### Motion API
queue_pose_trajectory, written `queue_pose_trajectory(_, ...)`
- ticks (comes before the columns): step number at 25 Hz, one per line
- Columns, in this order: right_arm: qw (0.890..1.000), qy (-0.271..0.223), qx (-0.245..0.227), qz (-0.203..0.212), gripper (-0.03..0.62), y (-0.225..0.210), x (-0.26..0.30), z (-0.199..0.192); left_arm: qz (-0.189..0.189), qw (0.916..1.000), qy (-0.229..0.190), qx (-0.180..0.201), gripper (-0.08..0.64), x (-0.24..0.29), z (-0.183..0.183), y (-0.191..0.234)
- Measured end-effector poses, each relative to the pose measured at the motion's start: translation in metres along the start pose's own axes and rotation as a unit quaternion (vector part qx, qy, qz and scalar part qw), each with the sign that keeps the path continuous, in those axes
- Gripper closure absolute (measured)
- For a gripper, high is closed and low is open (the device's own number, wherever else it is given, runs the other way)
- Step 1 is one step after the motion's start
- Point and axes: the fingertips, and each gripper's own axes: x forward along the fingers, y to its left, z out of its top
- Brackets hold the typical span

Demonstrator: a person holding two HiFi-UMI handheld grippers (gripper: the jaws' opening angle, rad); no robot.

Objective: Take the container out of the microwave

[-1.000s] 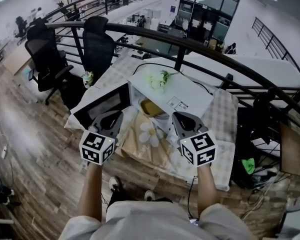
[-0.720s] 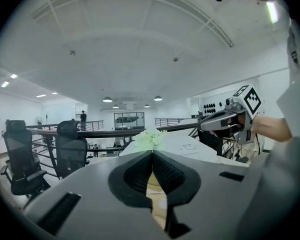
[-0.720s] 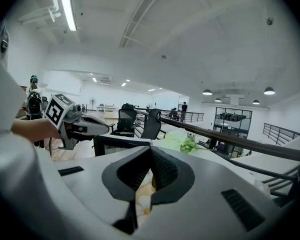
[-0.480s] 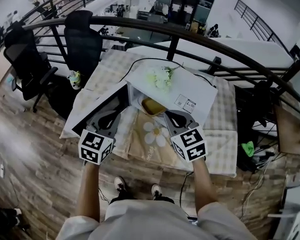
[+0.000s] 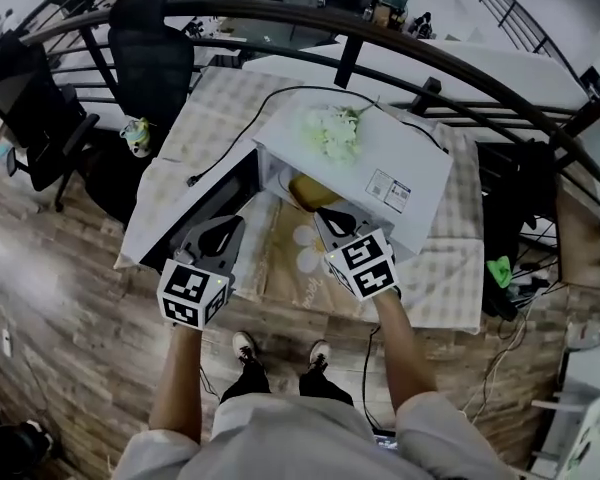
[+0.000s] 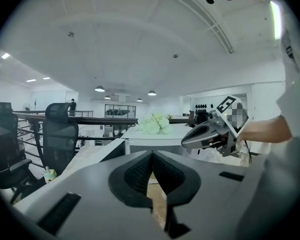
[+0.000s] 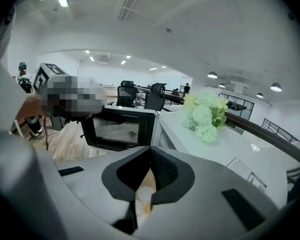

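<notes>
The left gripper and right gripper hover with jaws pressed together, empty, before the open microwave (flowers on top), the yellowish container sitting inside.

Right gripper: we see the jaws closed tip to tip, nothing between them. Open microwave door at 10 o'clock. White microwave top runs toward 3 o'clock, pale flowers on it at 1 o'clock. Office chairs at 12.
</notes>
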Motion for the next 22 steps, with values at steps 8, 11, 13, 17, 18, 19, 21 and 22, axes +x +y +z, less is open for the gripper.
queue_pose_trajectory(8, 0.997, 0.079, 0.007, 0.005, 0.57, -0.016, 0.069, -0.065, -0.002, 0.9989, 0.047, -0.003, 0.543, 0.007, -0.041, 0.011)
queue_pose_trajectory(11, 0.995, 0.099, 0.007, 0.017, 0.538, -0.015, 0.092, -0.082, 0.007, 0.9983, 0.056, -0.017, 0.543, 0.0, -0.055, 0.022)
queue_pose_trajectory(13, 0.994, 0.109, 0.003, 0.023, 0.521, -0.014, 0.106, -0.091, 0.015, 0.9976, 0.062, -0.025, 0.543, -0.004, -0.066, 0.03)
queue_pose_trajectory(17, 0.99, 0.133, -0.023, 0.029, 0.483, -0.011, 0.13, -0.102, 0.023, 0.9961, 0.08, -0.029, 0.543, -0.007, -0.087, 0.04)
queue_pose_trajectory(18, 0.989, 0.141, -0.033, 0.03, 0.483, -0.01, 0.135, -0.105, 0.024, 0.9957, 0.084, -0.029, 0.543, -0.008, -0.091, 0.042)
queue_pose_trajectory(19, 0.988, 0.148, -0.043, 0.03, 0.482, -0.01, 0.14, -0.107, 0.025, 0.9954, 0.088, -0.029, 0.543, -0.009, -0.095, 0.043)
queue_pose_trajectory(21, 0.984, 0.162, -0.062, 0.029, 0.482, -0.009, 0.15, -0.112, 0.026, 0.9947, 0.096, -0.028, 0.543, -0.012, -0.102, 0.045)
queue_pose_trajectory(22, 0.983, 0.17, -0.07, 0.028, 0.48, -0.009, 0.153, -0.115, 0.026, 0.9944, 0.099, -0.028, 0.543, -0.013, -0.105, 0.047)
